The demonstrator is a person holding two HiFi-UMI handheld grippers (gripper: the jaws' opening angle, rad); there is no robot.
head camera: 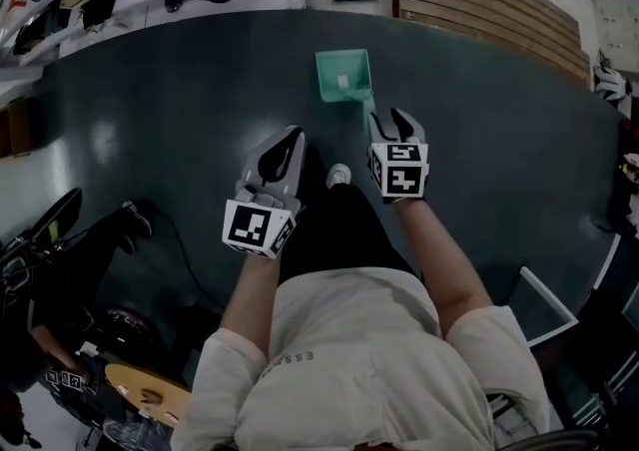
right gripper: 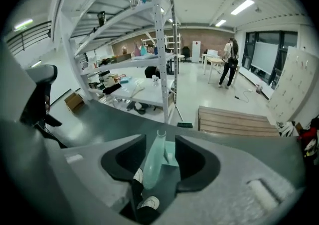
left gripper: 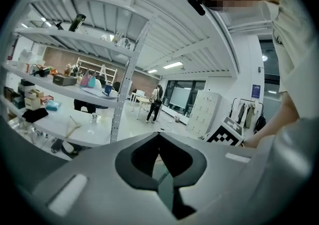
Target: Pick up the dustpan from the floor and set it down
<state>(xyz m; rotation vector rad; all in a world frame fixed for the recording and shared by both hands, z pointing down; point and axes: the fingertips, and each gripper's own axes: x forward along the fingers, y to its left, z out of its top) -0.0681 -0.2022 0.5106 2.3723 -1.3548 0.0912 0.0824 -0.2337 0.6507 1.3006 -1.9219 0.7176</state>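
Head view: dustpan (head camera: 342, 75) lengthwise, handle (head camera: 365, 106) nearward between wide right fingers (head camera: 381, 127); left fingers (head camera: 292, 140) together

Dustpan (head camera: 342, 75) on floor (head camera: 180, 110), before shoe (head camera: 338, 176)

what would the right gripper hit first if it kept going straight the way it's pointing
The teal dustpan's handle: it stands between the right gripper's open jaws, seemingly untouched. Beyond it lie the pan and the dark floor, though depth is hard to judge.
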